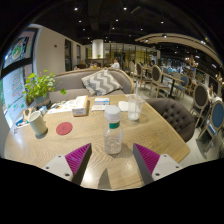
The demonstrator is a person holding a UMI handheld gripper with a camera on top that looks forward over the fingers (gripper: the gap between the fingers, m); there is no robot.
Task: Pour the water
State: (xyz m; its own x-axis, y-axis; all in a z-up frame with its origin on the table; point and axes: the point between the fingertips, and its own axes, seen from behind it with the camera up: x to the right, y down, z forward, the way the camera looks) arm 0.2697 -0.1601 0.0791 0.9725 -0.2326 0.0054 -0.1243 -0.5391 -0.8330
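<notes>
A dim café-style lounge with ceiling spotlights, grey sofas and rows of chairs is stretching out behind a pale wooden table [150,140]. Near the table's front edge, a clear plastic water bottle with a white cap and a paper label [113,132] is standing upright between the fingers of the handheld gripper [111,160], whose magenta pads [78,158] are sitting apart on either side of the bottle with a gap showing at each, so nothing is being gripped. Beyond the bottle, toward the table's far right edge, a clear drinking glass [134,107] is waiting, apparently the vessel to be filled. A round red coaster [64,128] is lying to the left of the bottle, a small tan box [81,105] is resting further back, and a leafy green plant in a white pot [37,100] is occupying the far left corner. The task appears to be at its opening step, the approach to the bottle. The next move is likely calling for the fingers to close squarely on the bottle's body before it is lifted toward the glass; whether the cap is loose cannot be told.
</notes>
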